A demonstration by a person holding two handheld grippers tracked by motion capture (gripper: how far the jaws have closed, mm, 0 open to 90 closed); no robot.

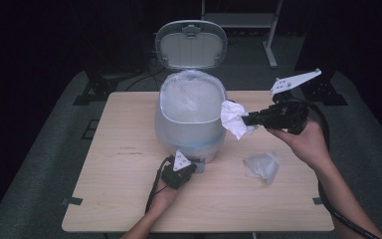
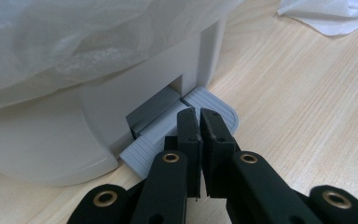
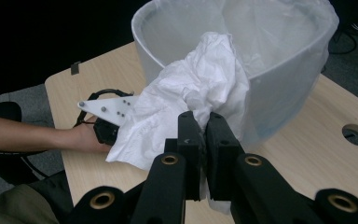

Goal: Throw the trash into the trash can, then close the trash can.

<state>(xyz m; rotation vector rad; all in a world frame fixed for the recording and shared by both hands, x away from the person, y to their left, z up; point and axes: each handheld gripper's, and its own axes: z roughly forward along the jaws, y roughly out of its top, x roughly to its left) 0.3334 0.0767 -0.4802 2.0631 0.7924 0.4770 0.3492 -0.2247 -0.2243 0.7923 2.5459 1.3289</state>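
A white pedal bin point(image 1: 190, 119) lined with a clear bag stands mid-table, its lid point(image 1: 191, 44) raised. My left gripper point(image 1: 181, 172) is shut and presses its tips down on the grey foot pedal point(image 2: 154, 140) at the bin's base point(image 2: 42, 154). My right gripper point(image 1: 251, 118) is shut on a crumpled white tissue point(image 1: 234, 118), held in the air just right of the bin's rim point(image 3: 191, 70). In the right gripper view the tissue point(image 3: 186, 93) hangs in front of the bin's open mouth.
A second crumpled tissue point(image 1: 262, 166) lies on the wooden table point(image 1: 119, 199) to the right of the bin, also seen as a white tissue point(image 2: 326, 16) at the top right of the left gripper view. Dark floor surrounds the table.
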